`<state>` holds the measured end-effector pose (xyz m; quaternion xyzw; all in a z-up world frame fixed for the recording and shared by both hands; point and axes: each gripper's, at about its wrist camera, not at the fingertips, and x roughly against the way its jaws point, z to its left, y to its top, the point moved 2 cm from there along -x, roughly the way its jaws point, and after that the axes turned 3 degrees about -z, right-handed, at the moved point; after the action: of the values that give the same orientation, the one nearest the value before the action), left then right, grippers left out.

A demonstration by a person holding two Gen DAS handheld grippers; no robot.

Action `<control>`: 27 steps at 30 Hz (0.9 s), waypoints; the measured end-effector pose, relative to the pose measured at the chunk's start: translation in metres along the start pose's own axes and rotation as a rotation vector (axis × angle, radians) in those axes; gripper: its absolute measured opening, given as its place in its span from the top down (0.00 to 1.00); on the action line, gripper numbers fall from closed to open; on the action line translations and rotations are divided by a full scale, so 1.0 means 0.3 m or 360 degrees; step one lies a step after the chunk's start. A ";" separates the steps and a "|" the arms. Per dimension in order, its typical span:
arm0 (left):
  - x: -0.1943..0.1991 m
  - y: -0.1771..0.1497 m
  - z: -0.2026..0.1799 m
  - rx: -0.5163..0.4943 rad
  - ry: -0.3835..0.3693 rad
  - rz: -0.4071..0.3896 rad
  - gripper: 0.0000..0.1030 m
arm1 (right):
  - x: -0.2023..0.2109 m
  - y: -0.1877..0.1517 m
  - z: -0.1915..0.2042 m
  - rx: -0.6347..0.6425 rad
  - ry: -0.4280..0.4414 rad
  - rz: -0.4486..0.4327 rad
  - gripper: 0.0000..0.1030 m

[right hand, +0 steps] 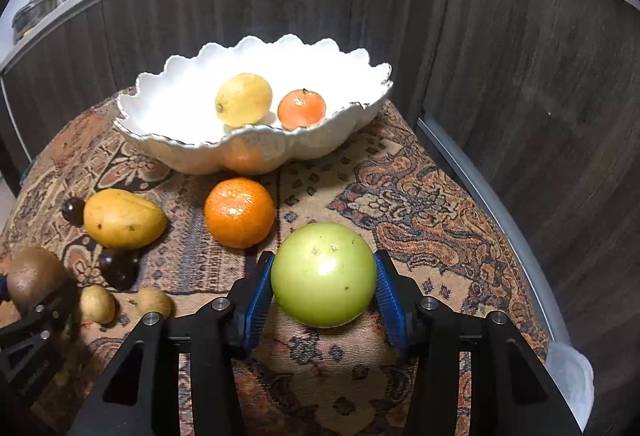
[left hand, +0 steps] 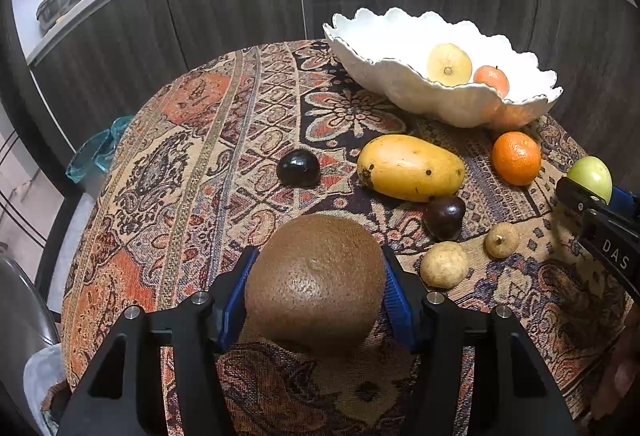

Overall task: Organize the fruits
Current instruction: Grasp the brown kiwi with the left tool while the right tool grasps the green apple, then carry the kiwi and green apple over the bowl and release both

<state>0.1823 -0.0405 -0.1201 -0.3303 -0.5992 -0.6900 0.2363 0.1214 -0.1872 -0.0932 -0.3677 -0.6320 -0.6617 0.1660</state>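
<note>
The left gripper (left hand: pixel 316 288) clamps a brown kiwi (left hand: pixel 315 282) at lower centre. The right gripper (right hand: pixel 323 286) grips a green apple (right hand: pixel 324 274); the white bowl (right hand: pixel 176 151) sits above.

The left gripper (left hand: pixel 316 288) has its two blue-padded fingers (left hand: pixel 236 296) pressed against either side of a kiwi (left hand: pixel 316 276), which sits clamped between them above the cloth. The right gripper (right hand: pixel 323 286) is closed the same way on a green apple (right hand: pixel 324 274), a blue pad touching each flank. Both grippers point toward the far side of the scene, fingers roughly level with each other. Seen from the left wrist, the right gripper (left hand: pixel 592 195) reaches in from the right edge. Seen from the right wrist, the left gripper (right hand: pixel 24 300) shows at the near left edge. A bit of a hand (left hand: pixel 624 376) shows at the near right edge of the left wrist view.
</note>
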 end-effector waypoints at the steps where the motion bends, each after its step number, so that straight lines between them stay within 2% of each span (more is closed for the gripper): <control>1: 0.005 0.003 0.000 0.0000 -0.0003 -0.0005 0.44 | 0.004 0.003 0.000 0.0001 0.0006 -0.0006 0.52; 14: 0.054 0.080 -0.006 0.0003 -0.0016 -0.0095 0.44 | 0.064 0.057 0.003 -0.0002 0.0060 -0.0101 0.52; 27: 0.078 0.233 -0.044 -0.0024 -0.0044 -0.0222 0.44 | 0.089 0.167 -0.015 -0.0026 0.0079 -0.0215 0.52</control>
<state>0.2149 -0.0639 -0.0568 -0.2990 -0.6188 -0.7046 0.1769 0.1364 -0.1923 -0.0386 -0.3090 -0.6457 -0.6854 0.1336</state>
